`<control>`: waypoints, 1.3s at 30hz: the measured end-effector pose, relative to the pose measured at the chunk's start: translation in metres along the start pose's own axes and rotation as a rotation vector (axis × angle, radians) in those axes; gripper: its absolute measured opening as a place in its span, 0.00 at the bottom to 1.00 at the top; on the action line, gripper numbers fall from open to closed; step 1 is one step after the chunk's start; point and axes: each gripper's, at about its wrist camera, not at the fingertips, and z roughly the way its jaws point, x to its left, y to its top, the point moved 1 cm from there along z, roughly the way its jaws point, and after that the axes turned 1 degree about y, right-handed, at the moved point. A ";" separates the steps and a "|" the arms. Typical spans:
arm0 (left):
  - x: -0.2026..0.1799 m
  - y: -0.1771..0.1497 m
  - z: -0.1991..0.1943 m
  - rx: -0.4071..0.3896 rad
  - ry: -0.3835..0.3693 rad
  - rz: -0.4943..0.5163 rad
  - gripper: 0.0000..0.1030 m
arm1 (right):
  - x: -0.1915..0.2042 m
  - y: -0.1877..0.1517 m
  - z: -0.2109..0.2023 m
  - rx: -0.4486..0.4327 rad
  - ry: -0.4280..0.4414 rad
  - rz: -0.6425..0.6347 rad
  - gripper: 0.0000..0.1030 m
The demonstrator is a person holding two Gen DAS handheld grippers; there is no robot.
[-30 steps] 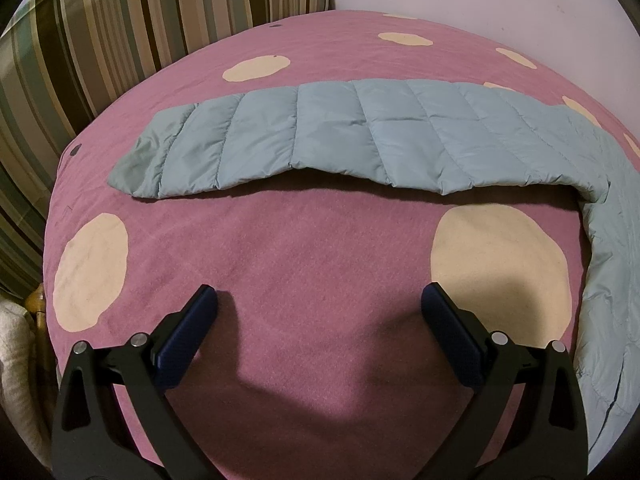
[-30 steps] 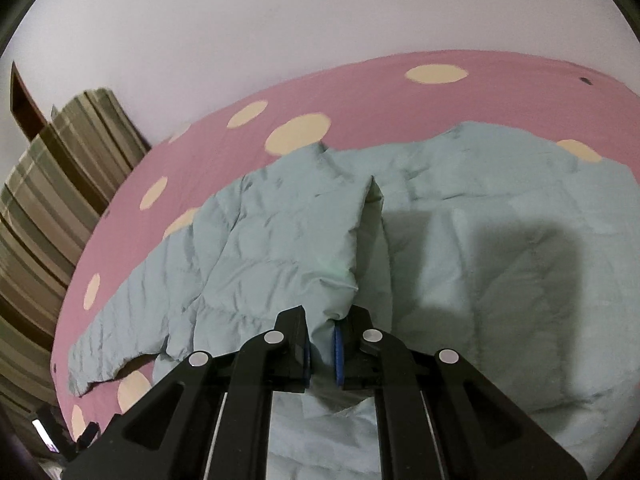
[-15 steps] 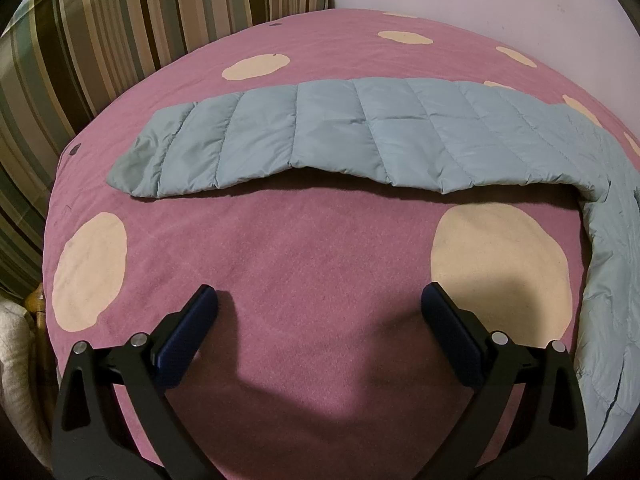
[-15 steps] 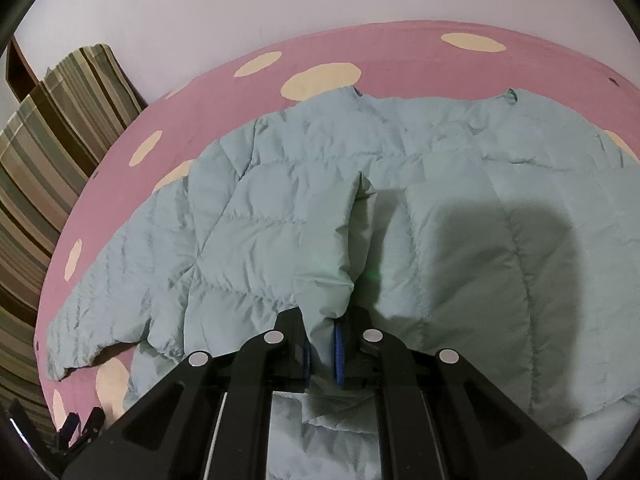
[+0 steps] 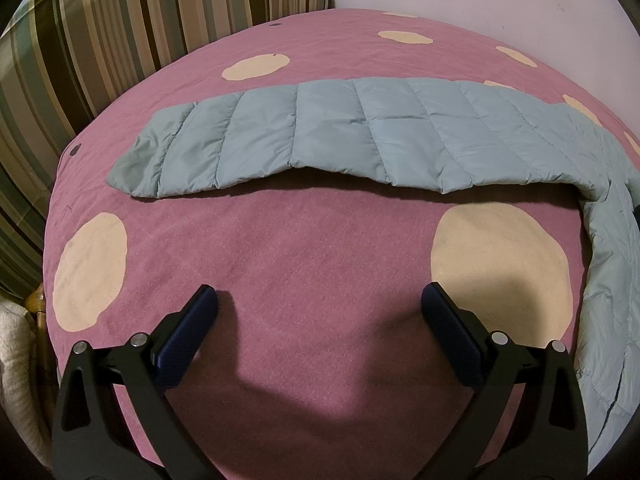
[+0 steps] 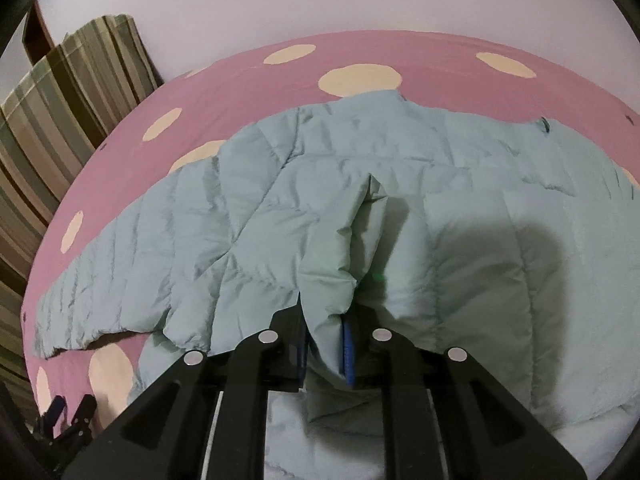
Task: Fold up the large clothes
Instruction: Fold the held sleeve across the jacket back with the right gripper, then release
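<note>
Right tool lifts jacket fold, left tool waits apart

Since half a second ago the right-wrist view has shifted: more of the wall shows above the bed, and the pale blue puffer jacket (image 6: 400, 216) sits lower in view. Right tool (image 6: 326, 354) is clamped on a raised fold of the jacket, blue pads pressed against the fabric on both sides. Most of the jacket lies spread on the pink blanket (image 6: 248, 80) with cream dots. Left tool (image 5: 320, 312) has not moved; its fingers stand wide apart, holding nothing, hovering over bare blanket (image 5: 320, 240). One quilted sleeve (image 5: 340, 136) stretches flat across the bed beyond it, well apart. A striped cushion (image 5: 100, 32) stands at the bed's far left edge
</note>
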 end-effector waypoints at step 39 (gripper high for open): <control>0.000 0.001 0.000 0.001 0.009 0.007 0.98 | -0.267 -0.042 -0.071 -0.062 -0.224 0.356 0.04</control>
